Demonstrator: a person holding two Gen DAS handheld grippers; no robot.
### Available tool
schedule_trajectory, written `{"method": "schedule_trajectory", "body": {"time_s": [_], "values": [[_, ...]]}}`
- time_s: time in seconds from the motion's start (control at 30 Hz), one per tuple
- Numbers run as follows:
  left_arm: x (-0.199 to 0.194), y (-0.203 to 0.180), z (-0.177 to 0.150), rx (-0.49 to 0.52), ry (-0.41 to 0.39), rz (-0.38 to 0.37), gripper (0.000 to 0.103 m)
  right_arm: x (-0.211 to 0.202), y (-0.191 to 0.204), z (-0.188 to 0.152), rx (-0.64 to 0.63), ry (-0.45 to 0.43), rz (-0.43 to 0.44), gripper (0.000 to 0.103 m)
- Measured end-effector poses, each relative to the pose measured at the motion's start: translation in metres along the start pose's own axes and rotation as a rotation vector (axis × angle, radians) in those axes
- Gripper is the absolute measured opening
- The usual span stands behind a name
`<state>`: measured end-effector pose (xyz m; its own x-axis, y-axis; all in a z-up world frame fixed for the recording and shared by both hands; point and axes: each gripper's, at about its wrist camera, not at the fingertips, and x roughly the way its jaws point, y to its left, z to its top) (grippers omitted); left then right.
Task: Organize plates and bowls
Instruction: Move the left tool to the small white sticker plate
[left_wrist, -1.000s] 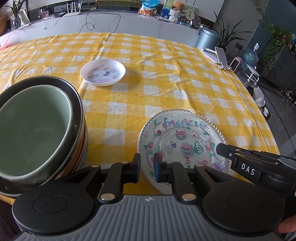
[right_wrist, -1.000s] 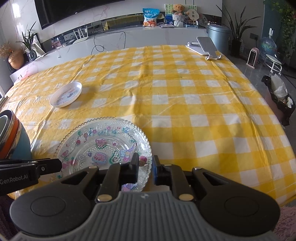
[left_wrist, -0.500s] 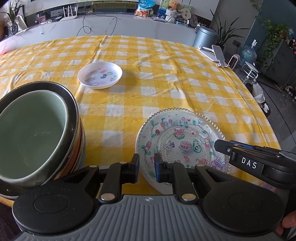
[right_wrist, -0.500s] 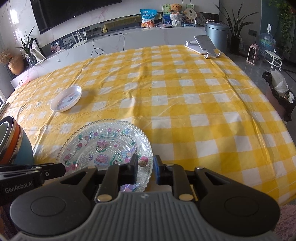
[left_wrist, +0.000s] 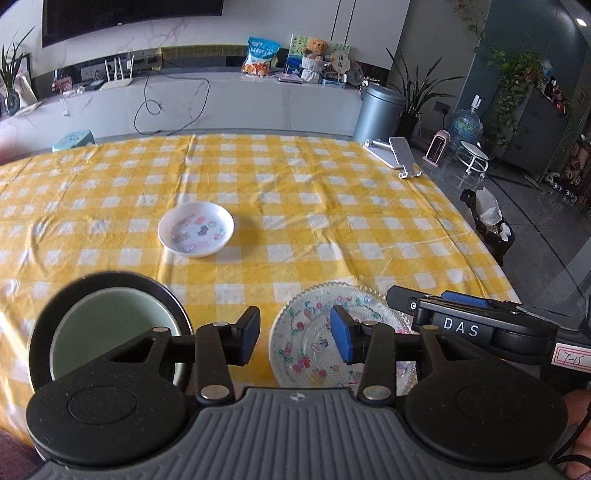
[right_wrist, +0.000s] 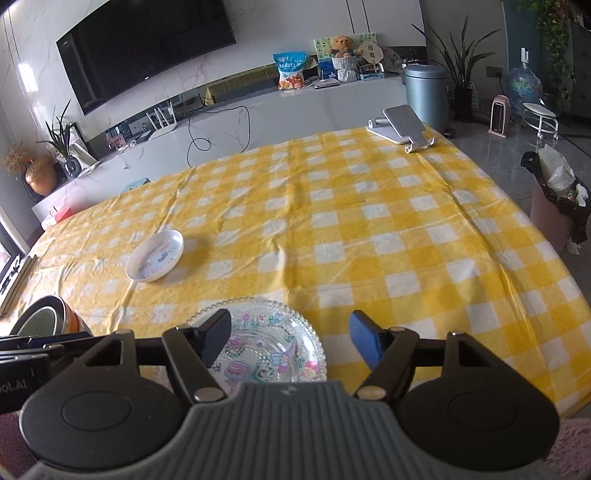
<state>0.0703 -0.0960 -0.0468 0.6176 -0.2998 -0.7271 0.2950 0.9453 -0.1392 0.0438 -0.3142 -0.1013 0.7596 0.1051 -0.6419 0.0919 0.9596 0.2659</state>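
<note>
A clear glass plate (left_wrist: 317, 332) with coloured prints lies near the table's front edge; it also shows in the right wrist view (right_wrist: 266, 343). A stack of bowls (left_wrist: 107, 325) with a pale green one on top stands at the front left, seen at the left edge of the right wrist view (right_wrist: 48, 317). A small white dish (left_wrist: 195, 229) with stickers sits mid-table, also in the right wrist view (right_wrist: 155, 254). My left gripper (left_wrist: 295, 336) is open and empty, raised between bowls and glass plate. My right gripper (right_wrist: 291, 336) is open and empty above the glass plate.
The table has a yellow checked cloth (right_wrist: 369, 229). A phone stand (right_wrist: 402, 127) sits at its far right corner. A grey bin (left_wrist: 378, 110), plants and a bin bag (right_wrist: 561, 192) stand on the floor to the right. A long white counter (left_wrist: 184, 99) runs behind.
Both grippers have opened from shut and lifted back, away from the table. The glass plate, bowls and white dish have stayed where they were.
</note>
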Motion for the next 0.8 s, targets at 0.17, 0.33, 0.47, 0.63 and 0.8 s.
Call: {"method": "schedule_trajectory", "body": {"time_s": [0.17,0.33,0.47,0.63,0.8], "values": [[-0.003,0.025,0.026,-0.007,0.032,0.018,0.052,0.008,0.017,0.011,-0.005,0.023,-0.014,0.070],[-0.001,0.049,0.042,0.028,0.059,0.064,0.052,0.019,0.040,0.021,-0.047,0.024,-0.009,0.070],[0.001,0.067,0.055,0.064,0.061,0.107,0.052,0.035,0.057,0.031,-0.063,0.059,0.035,0.070],[0.009,0.093,0.074,0.079,0.090,0.091,0.052,0.061,0.079,0.046,-0.068,0.110,0.066,0.073],[0.037,0.122,0.096,0.066,0.142,0.074,0.052,0.091,0.098,0.062,-0.030,0.170,0.107,0.075]]}}
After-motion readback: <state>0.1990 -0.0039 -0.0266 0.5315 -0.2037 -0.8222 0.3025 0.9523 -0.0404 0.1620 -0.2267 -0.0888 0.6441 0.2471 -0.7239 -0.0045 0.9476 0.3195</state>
